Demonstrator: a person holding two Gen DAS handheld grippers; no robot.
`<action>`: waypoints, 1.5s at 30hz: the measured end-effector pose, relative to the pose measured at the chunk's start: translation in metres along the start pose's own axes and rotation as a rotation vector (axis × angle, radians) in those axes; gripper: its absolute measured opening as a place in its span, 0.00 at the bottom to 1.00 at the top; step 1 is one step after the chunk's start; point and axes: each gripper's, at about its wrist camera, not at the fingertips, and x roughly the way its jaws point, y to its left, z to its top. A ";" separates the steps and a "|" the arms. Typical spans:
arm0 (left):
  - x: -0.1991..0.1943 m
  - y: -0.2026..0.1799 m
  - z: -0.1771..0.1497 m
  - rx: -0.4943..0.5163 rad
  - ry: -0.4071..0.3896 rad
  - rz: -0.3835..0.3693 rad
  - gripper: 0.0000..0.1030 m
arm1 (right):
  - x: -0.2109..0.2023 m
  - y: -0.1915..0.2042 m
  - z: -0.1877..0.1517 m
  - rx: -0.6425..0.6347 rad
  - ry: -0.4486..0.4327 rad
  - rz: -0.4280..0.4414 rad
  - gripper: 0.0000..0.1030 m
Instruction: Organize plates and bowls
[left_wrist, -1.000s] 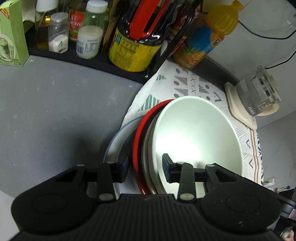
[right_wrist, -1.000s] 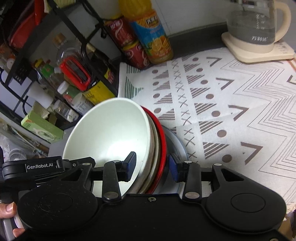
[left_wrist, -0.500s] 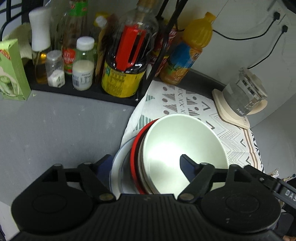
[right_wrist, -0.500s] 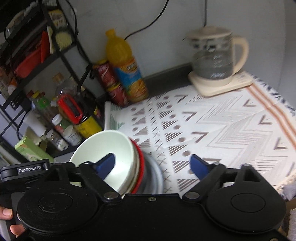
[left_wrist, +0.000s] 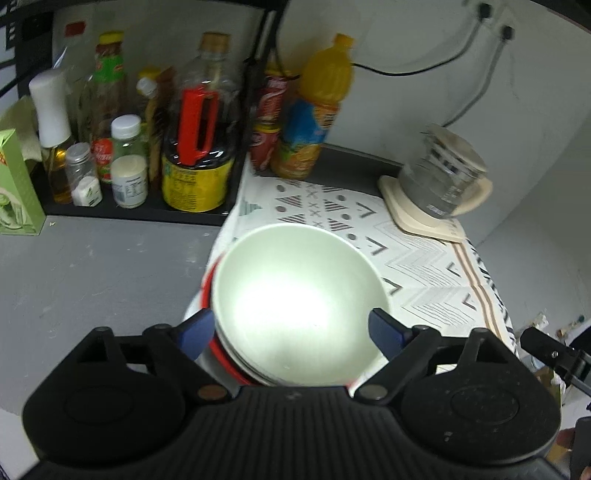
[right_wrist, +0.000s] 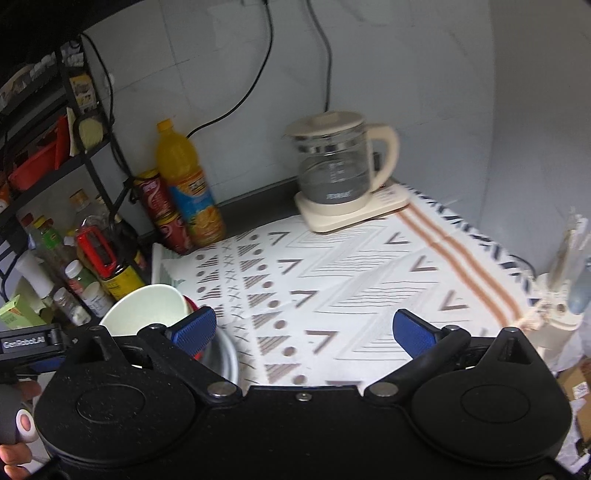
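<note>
Both grippers hang over the stack of bowls and plates (left_wrist: 295, 306) on the patterned cloth (right_wrist: 369, 266); the left gripper (left_wrist: 291, 328) and right gripper (right_wrist: 304, 330) jaws are opening wide, empty; best drawn straight clear without nudging the pile.

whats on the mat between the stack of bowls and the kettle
Nothing: the right wrist view shows bare patterned mat between the stack of bowls and the kettle.
</note>
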 end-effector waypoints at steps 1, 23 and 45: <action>-0.005 -0.004 -0.004 0.006 -0.004 -0.010 0.90 | -0.007 -0.003 -0.003 -0.006 -0.011 -0.008 1.00; -0.107 -0.036 -0.104 0.131 -0.051 -0.006 1.00 | -0.123 -0.026 -0.070 -0.035 -0.078 -0.045 1.00; -0.177 -0.038 -0.164 0.188 -0.102 0.024 1.00 | -0.183 -0.027 -0.106 -0.072 -0.119 -0.005 1.00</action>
